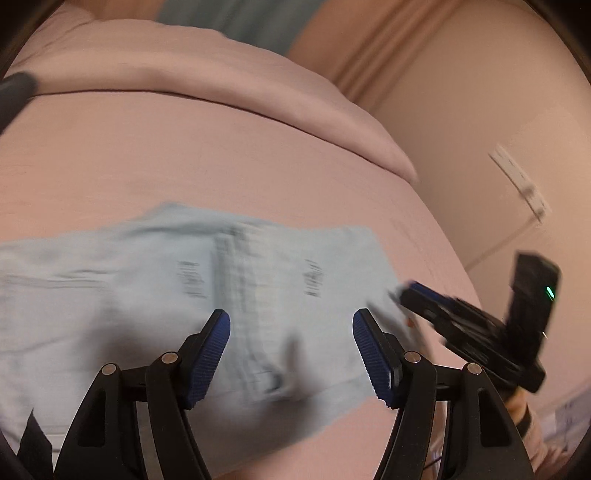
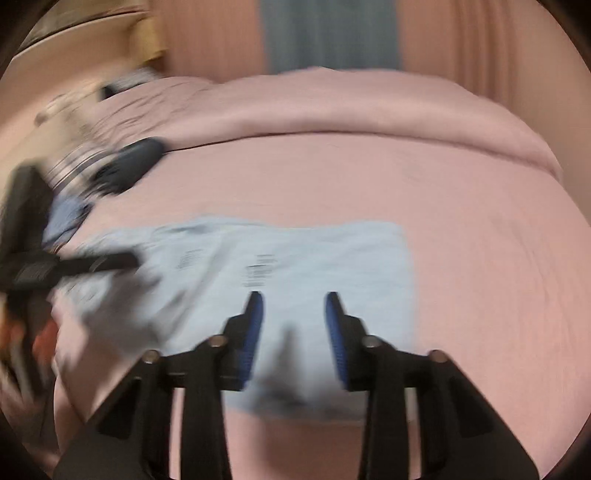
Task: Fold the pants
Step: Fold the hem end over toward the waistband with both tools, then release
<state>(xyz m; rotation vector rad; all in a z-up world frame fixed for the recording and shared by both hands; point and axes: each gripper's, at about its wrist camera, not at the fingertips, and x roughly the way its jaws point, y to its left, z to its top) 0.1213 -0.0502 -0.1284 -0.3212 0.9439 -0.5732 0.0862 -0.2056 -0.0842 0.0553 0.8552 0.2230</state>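
Light blue pants (image 1: 140,295) lie folded flat on the pink bed sheet (image 1: 184,158), blurred by motion. My left gripper (image 1: 291,317) hovers over their near part with its jaws wide apart and nothing between the blue pads (image 1: 210,354). In the left wrist view my right gripper (image 1: 410,291) comes in from the right at the pants' right edge. In the right wrist view the pants (image 2: 332,258) spread ahead, and my right gripper (image 2: 293,299) is open above them, holding nothing. My left gripper (image 2: 125,260) shows there as a dark blur over the pants' left end.
A folded pink duvet (image 2: 351,110) runs across the far side of the bed. A pile of dark and striped clothes (image 2: 125,166) lies at the bed's left. A wall with a white socket plate (image 1: 517,181) rises to the right, and curtains (image 2: 332,33) hang behind.
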